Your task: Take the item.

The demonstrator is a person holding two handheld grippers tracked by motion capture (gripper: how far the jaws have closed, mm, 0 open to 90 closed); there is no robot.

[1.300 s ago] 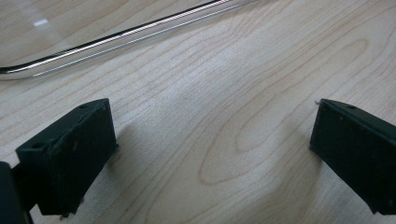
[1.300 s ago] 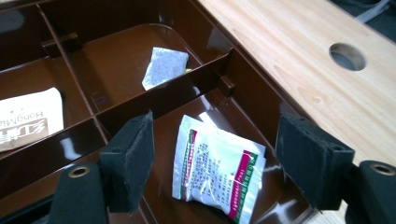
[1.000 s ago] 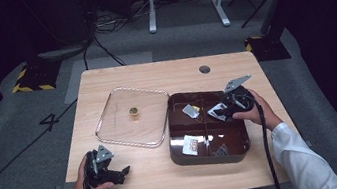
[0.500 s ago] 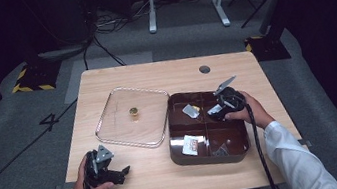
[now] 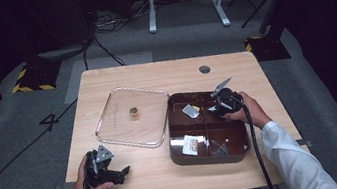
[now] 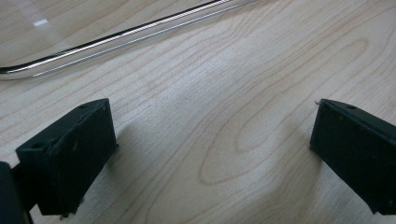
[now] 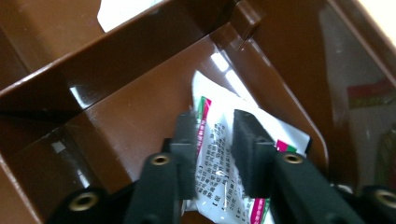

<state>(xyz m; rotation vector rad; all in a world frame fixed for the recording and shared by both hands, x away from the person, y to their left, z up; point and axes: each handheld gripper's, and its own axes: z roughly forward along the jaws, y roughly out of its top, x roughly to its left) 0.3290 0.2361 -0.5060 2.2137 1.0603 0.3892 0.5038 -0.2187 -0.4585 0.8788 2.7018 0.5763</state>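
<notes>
R gripper: we see the right gripper (image 5: pixel 213 109) reaching into the brown tray (image 5: pixel 209 156), in the far-R compartment, about 3 o'clock from table centre. Jaws have just been closing; in the right gripper view (image 7: pixel 212 140) they stand narrow w/ the white sachet (image 7: pixel 219 154) between them, pads pressed on it from both sides, so we call it grasping the sachet.
Sachet: white packet w/ green/pink edge print and small black text, lying in the compartment's corner by the divider walls; still low in the tray.
L gripper: the left gripper (image 5: pixel 118 175) sits at approx 7 o'clock on the table (image 5: pixel 280 108), held in the person's left hand (image 5: pixel 89 183), resting by the near edge. In the left gripper view (image 6: pixel 212 154) jaws stand wide apart, bare wood between them – released, holding nothing.
Clear lid: the clear lid (image 5: pixel 132 116) lies flat at approx 10 o'clock, touching or just beside the tray's L wall; its rim (image 6: pixel 116 39) shows ahead of the L jaws.
Small item: a small gold thing (image 5: pixel 133 112) at the lid's middle; can't tell what it is.
Other packets: one grey packet (image 5: pixel 190 111) in the far-L compartment, one white packet (image 5: pixel 189 145) in the near-L one.
</notes>
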